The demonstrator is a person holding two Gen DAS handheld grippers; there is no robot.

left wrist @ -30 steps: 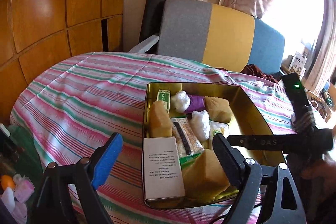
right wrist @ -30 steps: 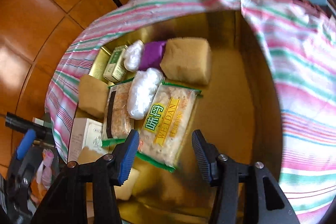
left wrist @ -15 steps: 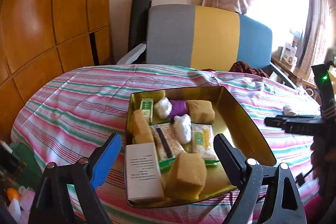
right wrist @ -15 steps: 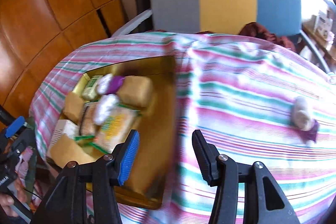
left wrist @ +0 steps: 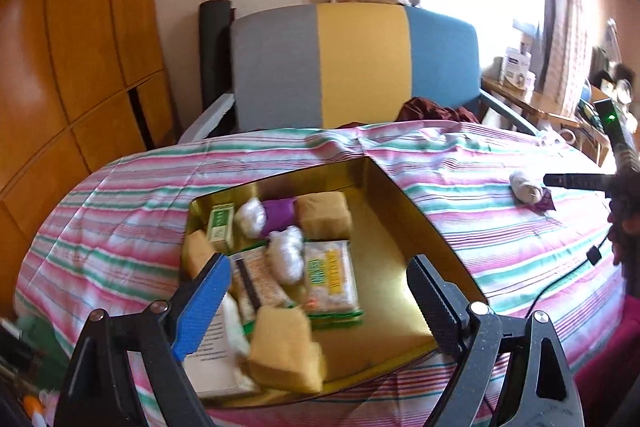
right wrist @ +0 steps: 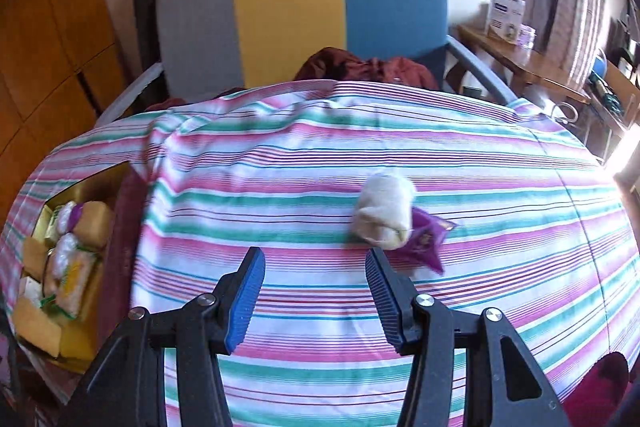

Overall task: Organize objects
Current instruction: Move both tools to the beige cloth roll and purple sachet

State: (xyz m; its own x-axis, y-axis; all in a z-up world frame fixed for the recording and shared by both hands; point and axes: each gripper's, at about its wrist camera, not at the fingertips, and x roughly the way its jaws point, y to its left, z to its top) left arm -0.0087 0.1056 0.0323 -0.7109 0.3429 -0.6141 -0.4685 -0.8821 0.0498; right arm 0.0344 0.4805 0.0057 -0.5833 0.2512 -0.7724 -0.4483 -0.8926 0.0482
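**Ann:** Risk first from the left wrist view: the left hand-held gripper (left wrist: 316,301) hangs spread and empty over the near side of the gold tin (left wrist: 404,195). A tan block (left wrist: 286,355) sits tilted at the near rim, so dropping lower could, I'd say, knock it out.

**Ben:** And the tin's load?

**Ann:** Packed on the left half: green box (left wrist: 220,227), purple packet (left wrist: 278,221), white wrapped lumps, two snack packs (left wrist: 330,277), a white carton (left wrist: 216,359) near left. The right half is bare metal. Far right on the striped cloth (left wrist: 120,211) lies the stray roll.

**Ben:** Right wrist view now.

**Ann:** The right hand-held gripper (right wrist: 316,293), jaws wide apart and holding nothing, points just left of the cream roll (right wrist: 384,213). That roll lies on its side, soft and cloth-like, partly over a purple wrapper (right wrist: 426,239).

**Ben:** Trouble there?

**Ann:** Closing off-centre could pinch only the wrapper, or bunch the bench's loose cloth. The roll may also squash or slip.
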